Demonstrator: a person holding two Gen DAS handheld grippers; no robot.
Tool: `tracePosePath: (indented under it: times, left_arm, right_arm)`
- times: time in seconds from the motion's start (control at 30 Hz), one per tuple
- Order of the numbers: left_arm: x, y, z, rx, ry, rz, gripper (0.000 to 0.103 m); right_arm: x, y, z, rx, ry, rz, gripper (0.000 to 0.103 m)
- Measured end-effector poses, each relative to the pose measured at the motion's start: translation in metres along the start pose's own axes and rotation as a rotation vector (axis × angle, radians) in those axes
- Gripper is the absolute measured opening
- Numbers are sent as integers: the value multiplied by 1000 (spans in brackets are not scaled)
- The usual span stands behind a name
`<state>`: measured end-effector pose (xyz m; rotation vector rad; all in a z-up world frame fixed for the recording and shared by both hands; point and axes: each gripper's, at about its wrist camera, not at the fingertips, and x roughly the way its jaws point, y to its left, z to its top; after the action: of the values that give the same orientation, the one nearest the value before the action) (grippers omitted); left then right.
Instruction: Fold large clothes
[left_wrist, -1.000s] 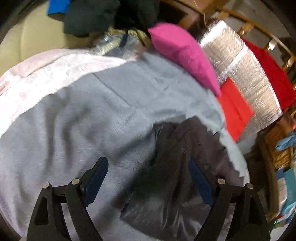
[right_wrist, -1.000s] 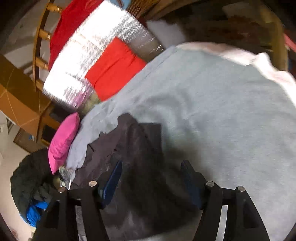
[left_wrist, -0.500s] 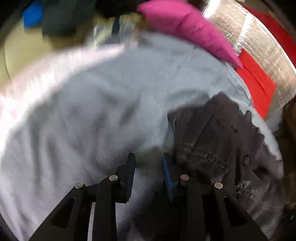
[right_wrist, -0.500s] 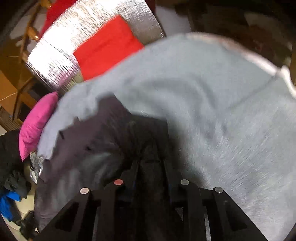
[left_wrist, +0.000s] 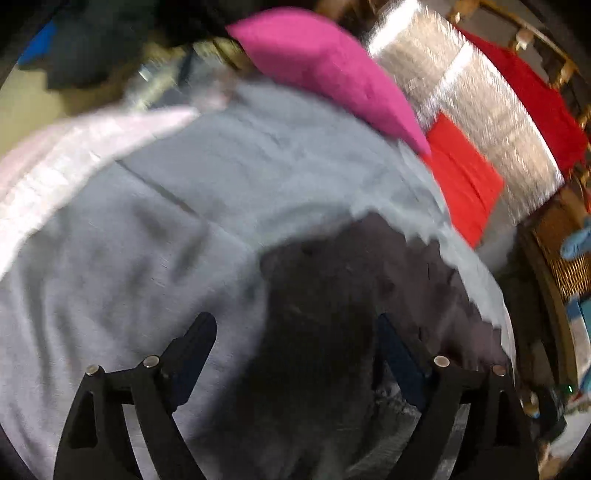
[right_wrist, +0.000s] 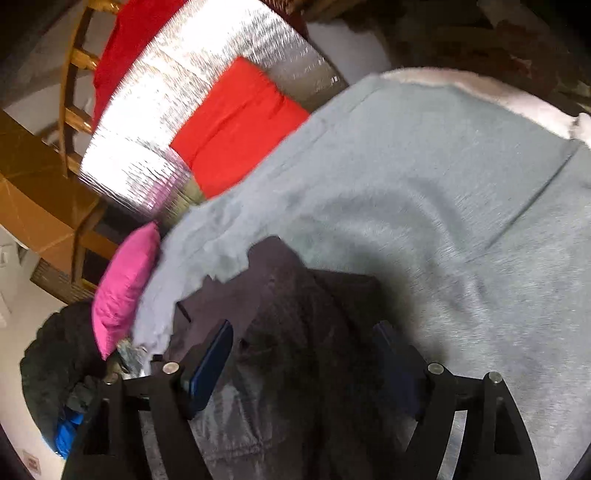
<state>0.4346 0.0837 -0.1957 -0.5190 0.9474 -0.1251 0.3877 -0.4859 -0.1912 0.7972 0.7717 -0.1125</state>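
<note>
A dark grey garment (left_wrist: 332, 302) lies bunched on a light grey blanket (left_wrist: 147, 229). It also shows in the right wrist view (right_wrist: 288, 295) on the same blanket (right_wrist: 461, 192). My left gripper (left_wrist: 295, 332) is open just above the garment, its jaws wide apart on either side of the cloth. My right gripper (right_wrist: 303, 336) is open too, hovering over the garment's other part. Neither holds the cloth. The views are motion-blurred.
A pink pillow (left_wrist: 325, 62) and a red cloth (left_wrist: 461, 177) on silver foil padding (left_wrist: 480, 96) lie past the blanket's far edge. Dark clothes (right_wrist: 55, 354) are piled beside the pillow. A white sheet (left_wrist: 55, 158) borders the blanket. A wicker basket (left_wrist: 565, 243) stands at right.
Both grippers were open a second ago, shut on the dark garment half a second ago, and have now opened again and let it go. The garment has been bunched closer together.
</note>
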Motion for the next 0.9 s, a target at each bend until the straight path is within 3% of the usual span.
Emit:
tracePosePath:
  times: [0.1,0.2,0.23,0.3,0.37,0.43,0.5,0.6,0.7,0.8,0.87,0.9]
  left_arm:
    - [20,-1,3,-29,93,-39,88]
    - [23,-2,0,-57,82,-58,88]
    - [23,-5,0,-54,75,-61,81]
    - [22,-8,-1,-42,62,-49,61]
    - [23,-11,0,-35,48,-63,50]
    - [18,-13,1,-45,21,-76,39]
    - [11,-15,2,-31,-23,-78,36]
    - [18,-19,-1,19,-23,10,41]
    - [28,-12,-3,9,19,76,63]
    - [18,-12,-3,2,7,82,65]
    - [9,-16,-3,24,-9,123,71]
    - [3,-16,-3,33,-23,125,72]
  right_arm:
    - [20,7,3,-22,18,-35,81]
    - [35,11,7,-53,17,-68,81]
    - [41,11,7,-58,24,-74,79]
    - [52,12,5,-78,25,-116,62]
    - [50,16,6,-99,-5,-126,43]
    - [42,21,8,-114,-55,-112,36]
    - [33,29,9,-137,-112,-79,32]
    - [42,33,4,-187,-99,-128,31]
    - [58,19,1,-142,-3,-142,32]
    - [47,20,7,-111,6,-105,38]
    - [37,18,8,-90,12,-59,66]
    - [29,17,8,-76,1,-42,67]
